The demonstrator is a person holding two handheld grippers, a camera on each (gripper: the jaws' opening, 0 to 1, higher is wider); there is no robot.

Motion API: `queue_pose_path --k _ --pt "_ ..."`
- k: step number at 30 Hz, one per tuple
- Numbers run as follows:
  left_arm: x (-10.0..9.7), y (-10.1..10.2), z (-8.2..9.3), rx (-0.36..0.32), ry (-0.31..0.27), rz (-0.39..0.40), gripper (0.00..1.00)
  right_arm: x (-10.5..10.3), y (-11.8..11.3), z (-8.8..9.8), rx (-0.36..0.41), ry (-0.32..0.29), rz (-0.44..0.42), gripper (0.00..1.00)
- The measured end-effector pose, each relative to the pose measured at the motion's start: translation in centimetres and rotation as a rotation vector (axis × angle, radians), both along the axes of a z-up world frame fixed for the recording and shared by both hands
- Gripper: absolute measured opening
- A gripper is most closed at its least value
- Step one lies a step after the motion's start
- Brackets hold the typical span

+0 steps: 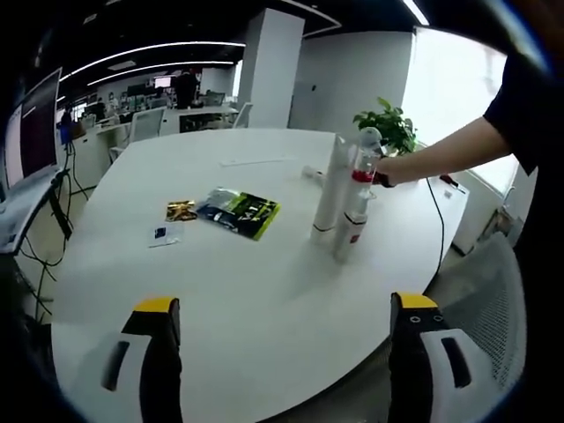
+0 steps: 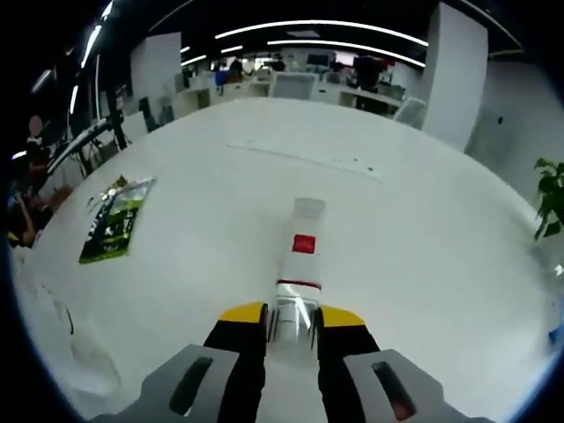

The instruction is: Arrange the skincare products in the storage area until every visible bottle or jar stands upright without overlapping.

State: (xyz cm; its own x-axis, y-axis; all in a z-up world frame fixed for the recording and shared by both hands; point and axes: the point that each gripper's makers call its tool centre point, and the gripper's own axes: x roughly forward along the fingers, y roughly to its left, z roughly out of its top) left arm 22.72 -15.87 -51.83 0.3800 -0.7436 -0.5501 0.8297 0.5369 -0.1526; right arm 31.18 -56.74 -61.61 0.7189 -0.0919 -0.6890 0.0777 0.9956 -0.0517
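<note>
Right gripper view: right claw pinches bottle at its clear cap, bottle upright on worktop just beside white tube. Risk: jerky release tips bottle into tube, both topple. Left claw spread, well clear.

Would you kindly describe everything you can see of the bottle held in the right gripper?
The bottle is slim and white, likely plastic, with a small red square label, a thin red band and a clear cap end. The right gripper is shut on that clear end. In the left gripper view it stands upright on the white table, with a second white bottle close beside it; whether the two touch is unclear. A person's arm reaches to its top.
</note>
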Motion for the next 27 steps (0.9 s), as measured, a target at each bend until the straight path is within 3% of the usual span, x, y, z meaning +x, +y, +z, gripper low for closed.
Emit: queue_pose_path --k 4,11,18,27 --pt "-0.1 -0.1 0.0 0.0 0.004 0.0 0.92 -0.5 0.7 0.1 0.06 0.004 -0.005 0.12" --pt "-0.2 -0.1 0.2 -0.008 0.002 -0.005 0.91 -2.0 0.4 1.6 0.056 0.005 0.007 0.11" --pt "-0.2 -0.2 0.6 -0.024 -0.006 -0.006 0.92 -3.0 0.4 3.7 0.044 -0.044 0.026 0.11" --pt "-0.5 -0.3 0.6 -0.031 -0.01 -0.033 0.92 -6.3 0.0 5.5 0.032 -0.073 0.015 0.11"
